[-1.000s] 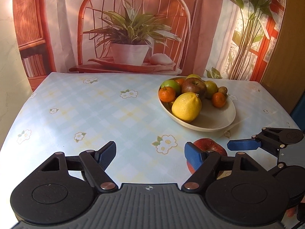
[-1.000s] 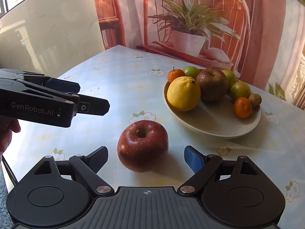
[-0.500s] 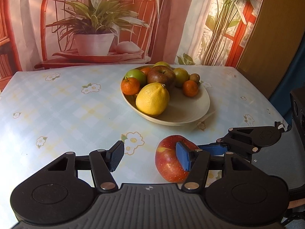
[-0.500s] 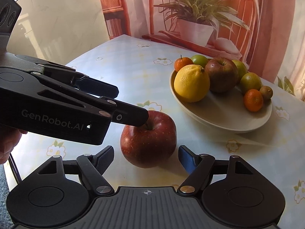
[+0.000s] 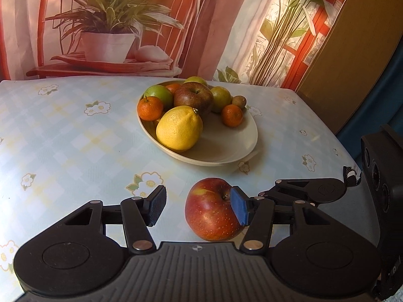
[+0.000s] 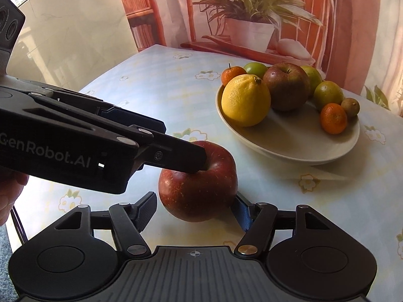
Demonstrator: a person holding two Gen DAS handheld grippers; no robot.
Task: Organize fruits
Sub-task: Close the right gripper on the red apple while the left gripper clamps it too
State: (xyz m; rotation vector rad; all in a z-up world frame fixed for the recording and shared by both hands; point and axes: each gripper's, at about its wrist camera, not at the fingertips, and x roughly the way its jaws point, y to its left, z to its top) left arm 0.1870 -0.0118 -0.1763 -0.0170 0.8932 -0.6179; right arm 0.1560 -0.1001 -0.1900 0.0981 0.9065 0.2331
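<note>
A red apple (image 5: pixel 211 211) (image 6: pixel 199 181) rests on the tablecloth in front of a cream bowl (image 5: pixel 226 161) (image 6: pixel 289 156). The bowl holds a lemon (image 5: pixel 178 128), a dark apple (image 5: pixel 194 98), tangerines and green fruits. My left gripper (image 5: pixel 197 207) is closing: its blue pad (image 5: pixel 239 209) touches the red apple by the stem, and the black pad (image 5: pixel 156 206) stands apart. In the right wrist view that left finger (image 6: pixel 186 158) lies over the apple's top. My right gripper (image 6: pixel 196 210) is closing around the apple's near side, its pads close to both flanks.
The table (image 5: pixel 63 138) carries a pale blue flowered cloth; its right edge (image 5: pixel 327 125) drops beside a wooden panel. A printed backdrop with a potted plant (image 5: pixel 108 25) hangs behind. A person's hand (image 6: pixel 10 196) holds the left gripper.
The left gripper has swung right and down onto the apple, and its blue pad now touches it. Both grippers' jaws have narrowed. The right gripper has stayed in place.
</note>
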